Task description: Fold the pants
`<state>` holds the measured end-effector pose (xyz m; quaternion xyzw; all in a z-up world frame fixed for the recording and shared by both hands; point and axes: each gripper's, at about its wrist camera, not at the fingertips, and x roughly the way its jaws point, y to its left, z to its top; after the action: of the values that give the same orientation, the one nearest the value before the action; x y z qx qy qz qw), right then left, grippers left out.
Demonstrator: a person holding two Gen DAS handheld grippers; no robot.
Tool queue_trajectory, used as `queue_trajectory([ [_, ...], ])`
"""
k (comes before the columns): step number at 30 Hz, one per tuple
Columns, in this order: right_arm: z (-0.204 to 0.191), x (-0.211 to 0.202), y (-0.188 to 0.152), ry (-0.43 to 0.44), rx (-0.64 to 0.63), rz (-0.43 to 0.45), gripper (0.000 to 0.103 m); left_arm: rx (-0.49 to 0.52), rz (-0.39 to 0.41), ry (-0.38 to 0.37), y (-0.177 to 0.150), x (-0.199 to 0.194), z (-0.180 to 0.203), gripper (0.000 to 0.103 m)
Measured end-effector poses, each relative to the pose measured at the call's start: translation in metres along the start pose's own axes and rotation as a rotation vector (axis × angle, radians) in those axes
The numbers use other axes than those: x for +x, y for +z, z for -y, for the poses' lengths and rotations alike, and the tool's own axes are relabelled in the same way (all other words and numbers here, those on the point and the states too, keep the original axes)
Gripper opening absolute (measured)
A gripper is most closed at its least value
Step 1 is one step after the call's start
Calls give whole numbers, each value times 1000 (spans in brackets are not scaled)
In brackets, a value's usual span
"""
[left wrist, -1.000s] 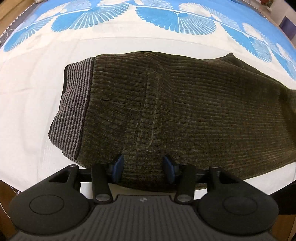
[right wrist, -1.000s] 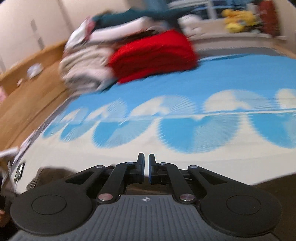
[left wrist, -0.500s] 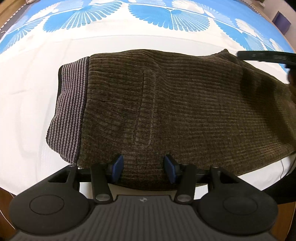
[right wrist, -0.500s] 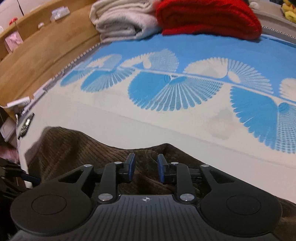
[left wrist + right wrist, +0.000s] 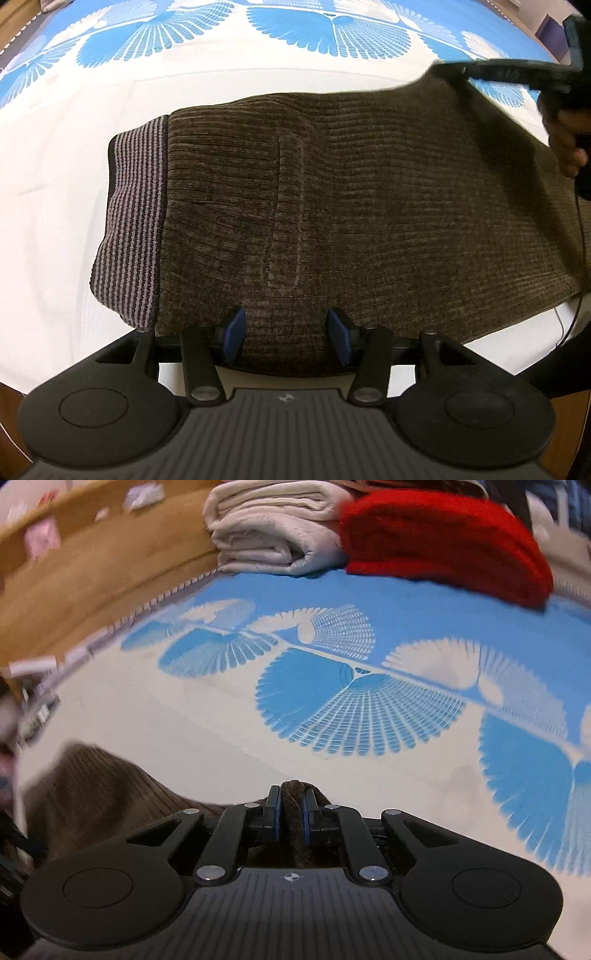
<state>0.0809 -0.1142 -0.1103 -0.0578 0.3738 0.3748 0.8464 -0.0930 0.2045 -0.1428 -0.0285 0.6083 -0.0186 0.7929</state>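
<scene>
The right hand-held gripper (image 5: 291, 818) pinches the brown corduroy pants' (image 5: 369, 221) far edge, apparently to fold them, while the left hand-held gripper (image 5: 286, 334) hovers open at their near edge.

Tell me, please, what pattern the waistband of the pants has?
The waistband has thin grey and black stripes; the left wrist view shows it best.

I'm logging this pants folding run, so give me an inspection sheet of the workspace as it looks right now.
Surface: bed sheet, white with blue fan prints.
Job's things: brown ribbed pants lying flat, striped waistband at one end; far edge pinched and lifted.
Clutter: folded white towels and red knit stacked at the far end of the bed.
Grippers: left gripper open over the near edge; right gripper shut on a fold of the pants.
Cables: thin black cable.
Surroundings: wooden bed frame.
</scene>
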Motion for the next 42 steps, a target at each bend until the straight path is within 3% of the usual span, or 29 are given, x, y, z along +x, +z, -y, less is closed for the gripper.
queue_trajectory([
  [1,-2,3,-3,-32,-24,-10,12,0,0,3,0,0,1,55],
  [4,-1,14,-10,-299,-105,-70,12,4,-1,17,0,-1,4,55],
  [6,22,8,-11,-392,-12,-90,12,-3,1,21,1,-4,5,55],
  [7,35,-3,-9,-431,48,-58,13,-12,7,21,2,-6,5,55],
  [10,59,-47,-2,-383,174,66,13,-55,70,11,7,-18,0,55],
  [13,65,-78,-6,-265,169,84,15,-124,139,-11,12,-31,-10,55],
  [18,54,-88,-37,-95,42,-75,15,-162,176,-12,20,-39,-6,55],
  [20,41,-77,-53,-80,-40,-157,15,-148,186,-15,25,-40,2,55],
  [23,33,-55,-79,-239,-141,-276,12,-125,199,-17,26,-40,13,55],
  [28,52,-75,-84,-252,-20,-237,11,-134,204,0,28,-35,16,55],
  [32,83,-96,-107,-294,56,-282,12,-147,199,2,28,-34,15,55],
  [42,165,-205,-199,-515,361,-288,17,-63,206,-20,38,-24,62,55],
])
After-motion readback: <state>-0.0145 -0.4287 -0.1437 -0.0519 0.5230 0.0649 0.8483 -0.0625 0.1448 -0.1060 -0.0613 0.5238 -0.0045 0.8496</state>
